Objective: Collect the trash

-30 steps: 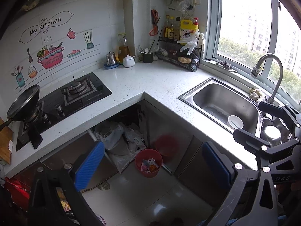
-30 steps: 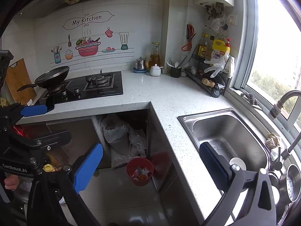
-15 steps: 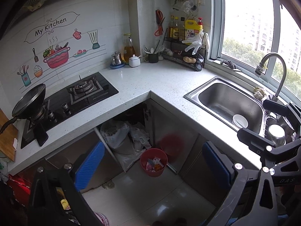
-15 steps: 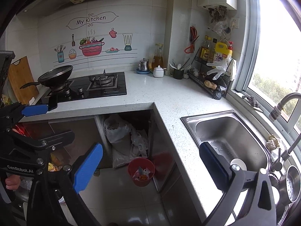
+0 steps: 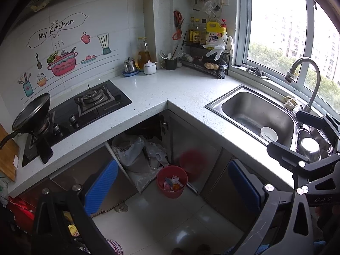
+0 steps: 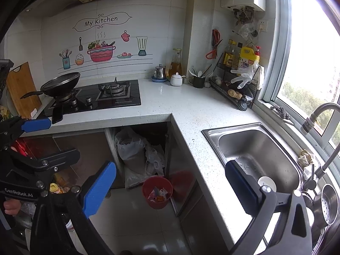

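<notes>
- Over the last second both views have pulled back and risen a little: the stove and bin sit lower and farther in frame than before. Nothing on the table has moved. I judge this as a survey of the kitchen, with no trash picked yet.
- The left gripper (image 5: 173, 183) is spread wide and holds nothing; it hangs above the floor, near the table's inner corner.
- The right gripper (image 6: 170, 186) is also wide and holds nothing, well apart from any item.
- The red bin (image 5: 172, 181) stands on the floor at the open cupboard under the corner. It holds a few small wrappers, pink, white and orange; it is far from full.
- Just left of the bin, inside the cupboard, lie 2 pale plastic bags (image 5: 136, 150), slumped; their contents are hidden.
- The sink (image 5: 250, 111) on the right holds 1 small white bowl (image 5: 269, 133) near its right end; whether the bowl has anything in it cannot be told.
- A crumpled rag (image 5: 289, 102) lies on the sink's far rim by the tap; it may or may not count as trash.
- The table (image 5: 180, 91) between stove and sink shows no loose trash, so the bin itself looks the likeliest target.
</notes>
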`<state>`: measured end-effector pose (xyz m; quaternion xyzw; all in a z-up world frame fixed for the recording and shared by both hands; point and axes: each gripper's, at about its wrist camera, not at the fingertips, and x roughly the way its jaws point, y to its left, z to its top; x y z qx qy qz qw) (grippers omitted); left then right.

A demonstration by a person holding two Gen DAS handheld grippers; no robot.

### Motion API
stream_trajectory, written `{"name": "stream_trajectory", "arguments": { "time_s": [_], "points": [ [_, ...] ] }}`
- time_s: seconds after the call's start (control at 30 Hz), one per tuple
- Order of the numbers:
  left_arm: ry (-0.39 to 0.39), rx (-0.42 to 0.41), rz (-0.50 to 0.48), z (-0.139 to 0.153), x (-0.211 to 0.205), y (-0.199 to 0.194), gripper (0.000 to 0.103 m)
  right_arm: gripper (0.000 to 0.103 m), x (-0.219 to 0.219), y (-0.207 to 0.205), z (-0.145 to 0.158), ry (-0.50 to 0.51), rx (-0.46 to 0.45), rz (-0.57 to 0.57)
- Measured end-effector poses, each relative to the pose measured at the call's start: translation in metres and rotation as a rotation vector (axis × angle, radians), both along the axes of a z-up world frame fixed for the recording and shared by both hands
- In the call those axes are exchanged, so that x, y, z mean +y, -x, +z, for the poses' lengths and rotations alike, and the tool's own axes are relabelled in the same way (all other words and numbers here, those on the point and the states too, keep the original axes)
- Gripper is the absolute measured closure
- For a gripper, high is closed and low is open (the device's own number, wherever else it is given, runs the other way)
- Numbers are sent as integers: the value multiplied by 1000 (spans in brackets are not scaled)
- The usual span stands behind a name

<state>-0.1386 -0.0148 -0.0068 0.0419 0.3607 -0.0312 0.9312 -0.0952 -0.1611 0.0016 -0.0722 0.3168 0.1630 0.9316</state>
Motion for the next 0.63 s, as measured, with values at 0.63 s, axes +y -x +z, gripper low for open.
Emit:
{"name": "stream_trajectory", "arguments": {
  "time_s": [0.63],
  "points": [
    [0,-1,-8,-2,-4,6,0,1,2,8,0,1,3,-11]
  ]
}}
